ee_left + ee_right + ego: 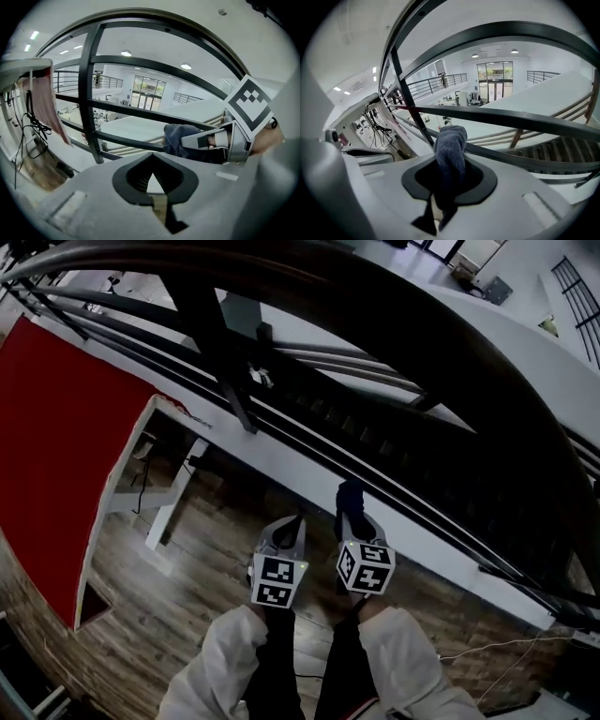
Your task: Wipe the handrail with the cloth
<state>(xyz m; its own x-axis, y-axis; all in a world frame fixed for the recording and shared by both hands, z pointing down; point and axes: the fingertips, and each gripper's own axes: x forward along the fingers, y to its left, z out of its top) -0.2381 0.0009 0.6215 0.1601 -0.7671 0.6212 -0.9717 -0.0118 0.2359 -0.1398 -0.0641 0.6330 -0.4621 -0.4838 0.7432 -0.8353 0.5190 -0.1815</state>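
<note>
**Cloth clamped in right tool, short of the handrail**

Sleeves (217,664), white, come in from the bottom edge of the head view, one behind each tool. The two tools are held side by side, just apart, both pointing away from the person toward the railing.

Left tool (152,180): jaws drawn together at the tips, nothing between them. Only a thin wedge of light shows between the ribbed pads. In the head view this tool (291,524) sits left of the other, its marker cube facing up.

Right tool (449,180): jaws closed on the cloth (451,150). The cloth is dark blue-grey towelling, bunched, and stands up out of the jaws as a rounded wad. From the left tool's camera, the right tool (216,139) is seen side-on with the cloth (177,139) protruding from its tip. From the head, the cloth (352,495) tops the right tool (352,514).

The cloth's tip overlaps a lower bar (520,161) of the railing; contact cannot be told.

The handrail (412,310), dark and curved, arches across above both tools, well apart from the cloth. A dark post (217,348) drops from it to the lower bars.

Beyond the railing: a staircase (422,460) with dark treads, a wooden floor (187,601) on the level below, and a red panel (56,446) at far left.
</note>
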